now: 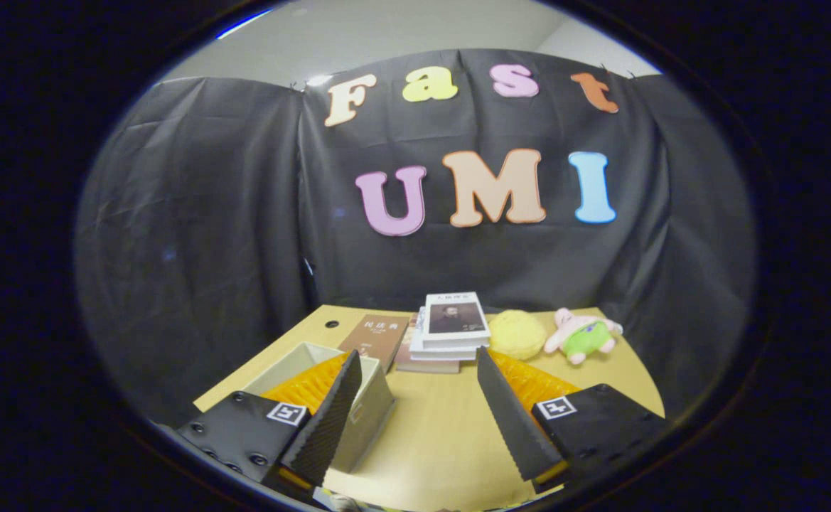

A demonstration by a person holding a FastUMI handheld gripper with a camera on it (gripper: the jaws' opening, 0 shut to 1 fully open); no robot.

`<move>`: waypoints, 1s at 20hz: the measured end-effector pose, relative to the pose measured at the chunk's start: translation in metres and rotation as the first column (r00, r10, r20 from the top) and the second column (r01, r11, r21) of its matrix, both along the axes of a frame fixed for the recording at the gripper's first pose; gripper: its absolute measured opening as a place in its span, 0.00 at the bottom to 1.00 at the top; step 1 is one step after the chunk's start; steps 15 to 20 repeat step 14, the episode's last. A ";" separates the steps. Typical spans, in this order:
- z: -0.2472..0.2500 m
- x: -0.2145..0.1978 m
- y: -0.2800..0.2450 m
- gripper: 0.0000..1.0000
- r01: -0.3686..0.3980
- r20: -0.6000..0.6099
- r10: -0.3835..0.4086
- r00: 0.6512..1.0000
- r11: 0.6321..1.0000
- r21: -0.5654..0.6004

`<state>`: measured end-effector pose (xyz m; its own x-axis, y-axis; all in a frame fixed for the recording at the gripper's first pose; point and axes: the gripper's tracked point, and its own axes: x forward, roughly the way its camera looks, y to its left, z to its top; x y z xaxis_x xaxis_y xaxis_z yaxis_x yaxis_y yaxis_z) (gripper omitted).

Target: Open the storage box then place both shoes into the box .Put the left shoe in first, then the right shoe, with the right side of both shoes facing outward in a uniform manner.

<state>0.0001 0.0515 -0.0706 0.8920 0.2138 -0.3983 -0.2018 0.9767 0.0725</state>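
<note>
Tabletop [429, 434] holds a pale, open-topped storage box [369, 405] beside the wide-spread, empty hand-held gripper [415, 366].

The place is a draped recording booth, not a lived-in room: black cloth [209, 213] walls a small wooden table [429, 427], with a plain white wall [387, 35] above. Books [451, 327] and plush toys [582, 334] line the table's far edge as staged props.
</note>
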 end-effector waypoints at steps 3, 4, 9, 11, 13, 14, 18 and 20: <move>0.024 -0.002 -0.022 1.00 0.046 0.101 -0.042 0.994 0.998 -0.034; 0.031 -0.002 -0.027 1.00 0.060 0.127 -0.055 0.990 0.997 -0.039; 0.059 -0.008 -0.056 1.00 0.139 0.213 -0.126 0.969 0.989 -0.046; 0.064 -0.008 -0.063 1.00 0.159 0.224 -0.149 0.963 0.987 -0.027; 0.062 -0.007 -0.069 1.00 0.175 0.225 -0.166 0.960 0.984 -0.022; 0.062 -0.006 -0.073 1.00 0.184 0.225 -0.173 0.959 0.982 -0.029; 0.062 -0.006 -0.073 1.00 0.184 0.225 -0.173 0.959 0.982 -0.029; 0.062 -0.006 -0.073 1.00 0.184 0.225 -0.173 0.959 0.982 -0.029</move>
